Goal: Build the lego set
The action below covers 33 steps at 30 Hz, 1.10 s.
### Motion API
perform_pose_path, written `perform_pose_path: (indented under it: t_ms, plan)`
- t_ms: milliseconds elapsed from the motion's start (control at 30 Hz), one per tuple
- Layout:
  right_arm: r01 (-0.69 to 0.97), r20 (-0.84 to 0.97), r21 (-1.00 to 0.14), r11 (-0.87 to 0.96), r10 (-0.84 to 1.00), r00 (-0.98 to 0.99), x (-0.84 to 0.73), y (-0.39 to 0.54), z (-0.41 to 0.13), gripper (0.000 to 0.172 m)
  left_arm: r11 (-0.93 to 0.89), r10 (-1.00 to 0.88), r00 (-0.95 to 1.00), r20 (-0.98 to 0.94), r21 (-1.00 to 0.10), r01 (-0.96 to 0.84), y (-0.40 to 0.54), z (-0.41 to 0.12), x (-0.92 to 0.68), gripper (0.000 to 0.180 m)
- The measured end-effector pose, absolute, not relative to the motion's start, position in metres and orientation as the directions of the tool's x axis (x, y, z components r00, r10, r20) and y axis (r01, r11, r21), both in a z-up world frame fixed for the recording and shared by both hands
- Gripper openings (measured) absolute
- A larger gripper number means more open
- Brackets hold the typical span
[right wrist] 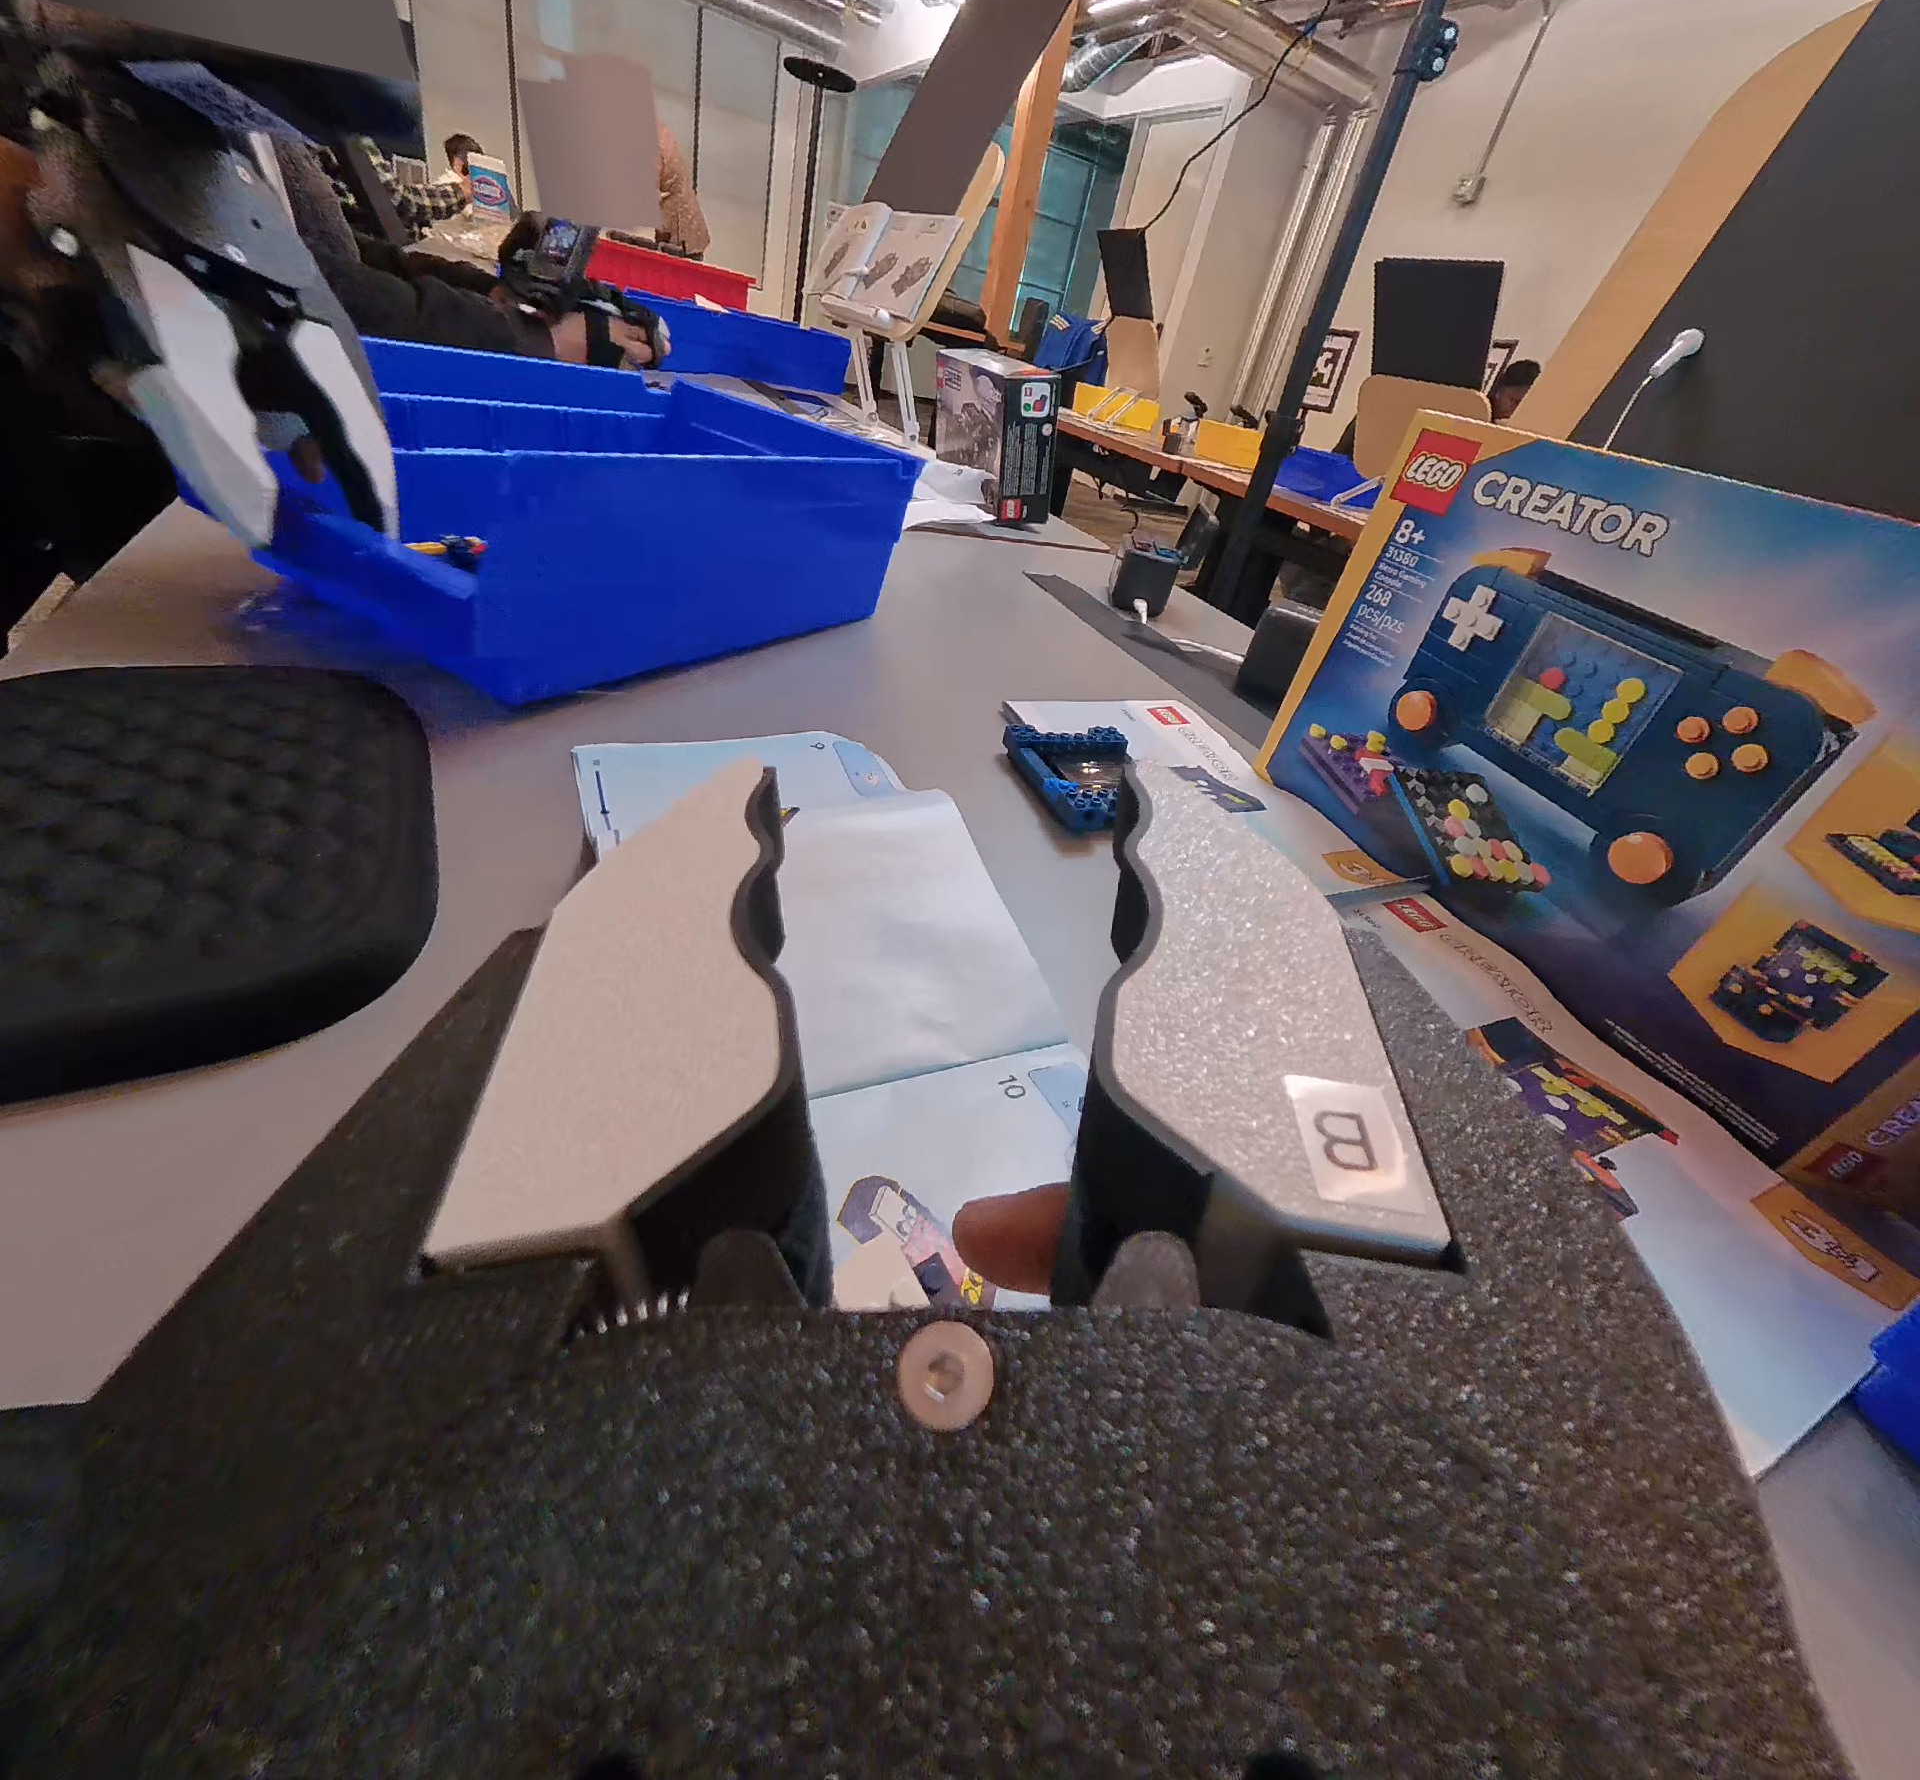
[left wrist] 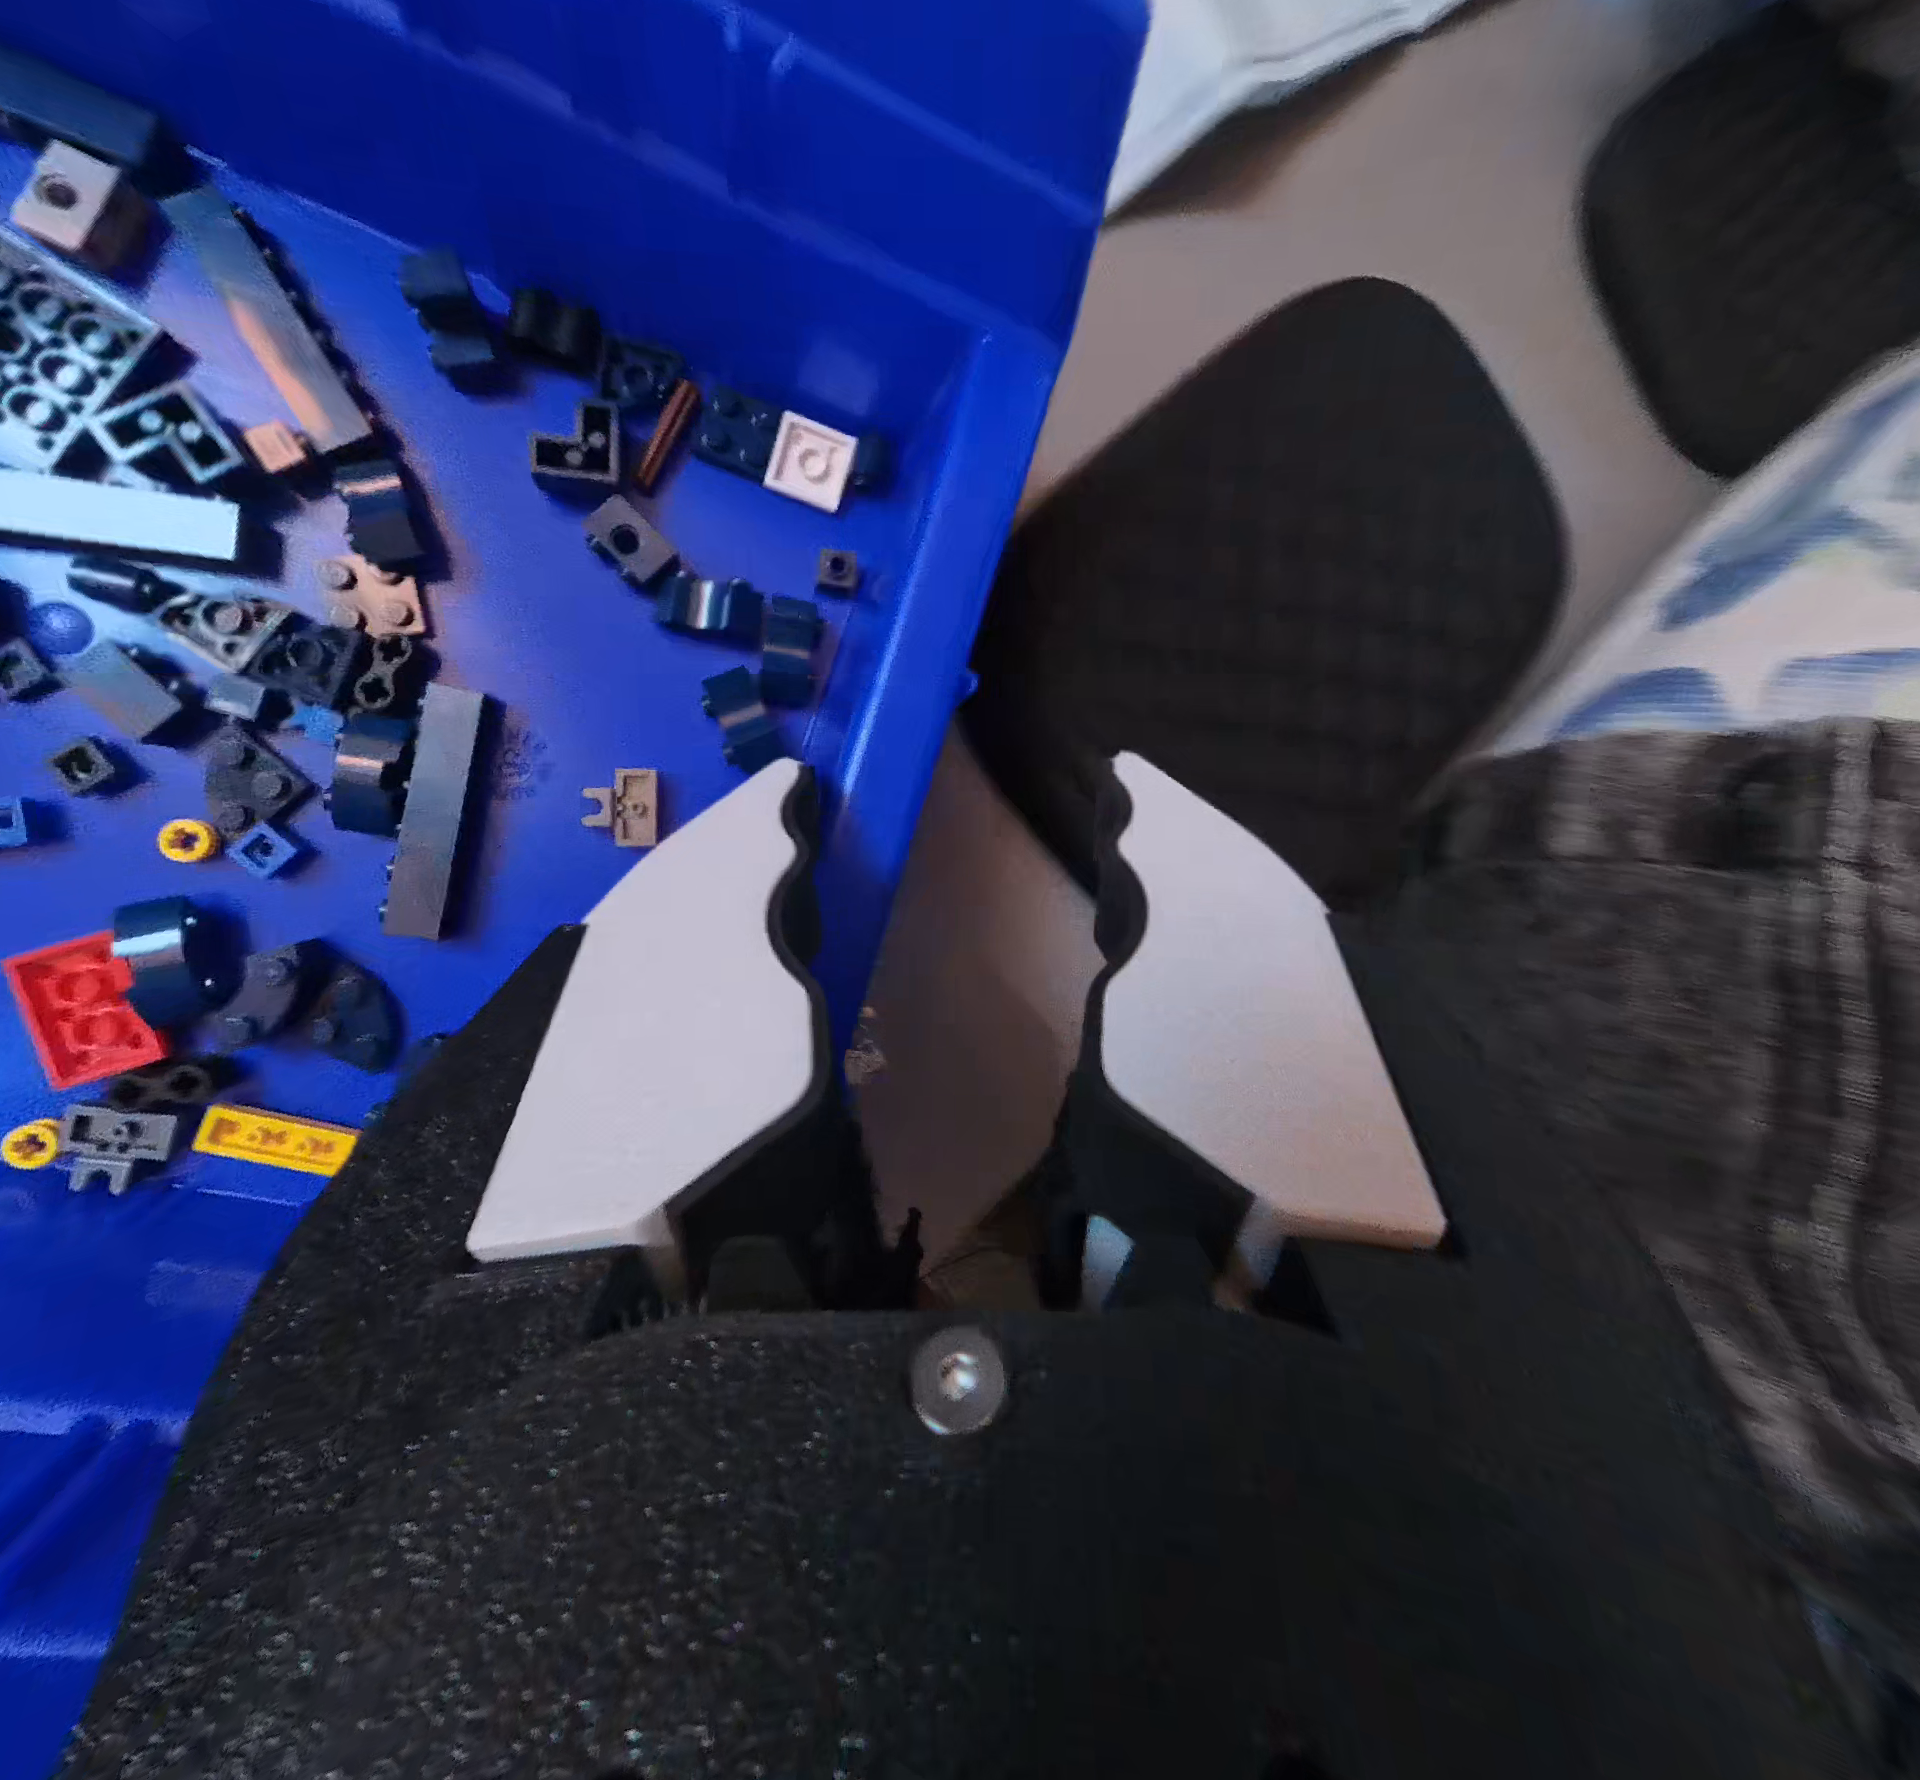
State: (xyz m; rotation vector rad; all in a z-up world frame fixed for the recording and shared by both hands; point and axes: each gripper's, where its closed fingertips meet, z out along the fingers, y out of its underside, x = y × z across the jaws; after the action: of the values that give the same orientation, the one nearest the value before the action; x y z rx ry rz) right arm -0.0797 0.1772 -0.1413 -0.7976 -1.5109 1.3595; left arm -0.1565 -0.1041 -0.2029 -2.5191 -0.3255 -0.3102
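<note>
Both grippers open, nothing held.
Left gripper [left wrist: 956, 774] straddles near wall of blue bin [left wrist: 914, 587] of loose bricks [left wrist: 623, 541]; right gripper [right wrist: 940, 785] hovers over open instruction booklet [right wrist: 894, 909], small blue brick frame [right wrist: 1060, 774] just beyond.

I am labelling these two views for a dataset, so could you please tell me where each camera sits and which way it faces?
Left wrist view: on the left gripper, looking down over the near wall of the blue bin of loose bricks; its open jaws straddle that wall, with a patterned sleeve at right.
Right wrist view: on the right gripper, low over the grey table, facing the open instruction booklet, a small blue brick frame and the toy box.
Shared: the bin, the black pad and the left gripper.
</note>
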Motion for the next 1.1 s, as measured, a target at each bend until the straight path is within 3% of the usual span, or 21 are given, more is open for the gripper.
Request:
perform_pose_path:
  t_ms: [67,167,300,367,467,567,667,700,933,1000,1100]
  plan:
    - [-0.106,0.203,-0.979,0.176,0.91,-0.361,-0.08,0.179,-0.142,0.062,-0.819,0.051,0.961,0.273,-0.539,0.197,-0.101,-0.181,-0.13,0.042]
    - [-0.102,0.193,-0.981,0.167,0.913,-0.36,-0.081,0.18,-0.143,0.062,-0.748,0.016,0.997,0.07,-0.661,0.058,-0.106,-0.134,-0.131,0.04]
    - [-0.097,0.194,-0.981,0.17,0.911,-0.364,-0.083,0.179,-0.145,0.061,-0.543,0.293,0.939,-0.179,-0.839,0.009,-0.131,-0.076,-0.19,0.022]
    - [-0.093,0.2,-0.98,0.178,0.909,-0.366,-0.083,0.179,-0.147,0.06,-0.474,0.395,0.895,-0.206,-0.881,0.006,-0.144,-0.069,-0.215,0.011]
    - [-0.089,0.205,-0.979,0.186,0.905,-0.372,-0.084,0.178,-0.149,0.057,-0.417,0.406,0.9,-0.158,-0.908,0.029,-0.142,-0.081,-0.229,0.004]
    - [-0.094,0.2,-0.98,0.177,0.903,-0.38,-0.083,0.179,-0.147,0.041,-0.378,0.375,0.918,-0.131,-0.925,0.022,-0.125,-0.092,-0.233,0.005]
    - [-0.102,0.187,-0.982,0.161,0.911,-0.367,-0.078,0.185,-0.143,0.002,-0.382,0.404,0.883,-0.237,-0.921,-0.073,-0.115,-0.092,-0.243,0.012]
    - [-0.11,0.186,-0.981,0.158,0.92,-0.345,-0.077,0.19,-0.139,0.0,-0.394,0.416,0.865,-0.282,-0.913,-0.108,-0.114,-0.09,-0.247,0.013]
    - [-0.223,0.153,-0.968,0.112,0.973,-0.174,-0.067,0.217,-0.111,0.004,-0.467,0.454,0.819,-0.35,-0.876,-0.116,-0.103,-0.098,-0.263,0.013]
    - [-0.246,0.109,-0.967,0.074,0.985,-0.135,-0.065,0.224,-0.106,0.012,-0.499,0.449,0.812,-0.373,-0.858,-0.119,-0.101,-0.101,-0.264,0.014]
    - [-0.291,0.045,-0.957,0.008,0.992,-0.12,-0.061,0.23,-0.098,0.037,-0.566,0.413,0.811,-0.415,-0.814,-0.128,-0.1,-0.108,-0.266,0.019]
